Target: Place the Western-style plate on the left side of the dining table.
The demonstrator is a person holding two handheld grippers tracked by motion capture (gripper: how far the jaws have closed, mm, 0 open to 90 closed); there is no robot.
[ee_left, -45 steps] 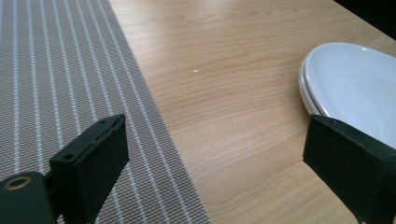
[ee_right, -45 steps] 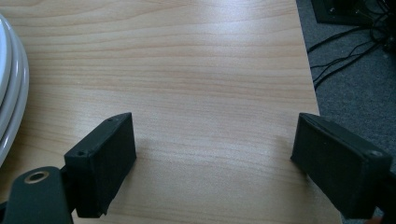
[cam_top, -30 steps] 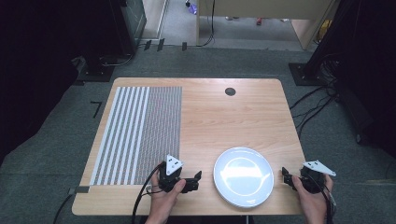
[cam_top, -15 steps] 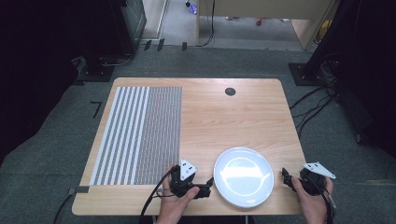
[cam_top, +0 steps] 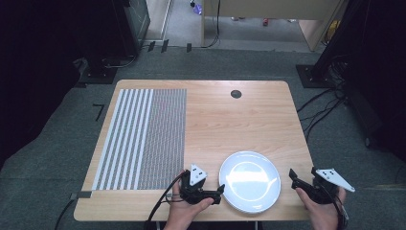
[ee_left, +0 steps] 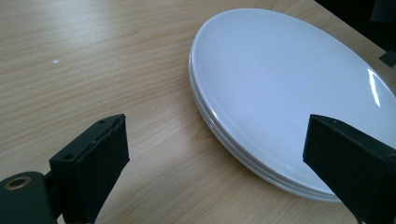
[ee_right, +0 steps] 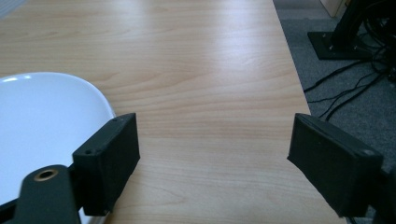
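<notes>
Approach step: left tongs (cam_top: pixel 221 190) spread wide at white plate (cam_top: pixel 250 181) rim; right tongs (cam_top: pixel 293 177) open, idle; next, close on rim

Over the last second the left gripper (cam_top: pixel 220 190) slides rightward along the table's near edge, from beside the striped mat (cam_top: pixel 143 136) to the left rim of the plate (cam_top: pixel 250 181). Its jaws turn to point at the plate, spread wide, the rim now lying between them in the left gripper view.
</notes>
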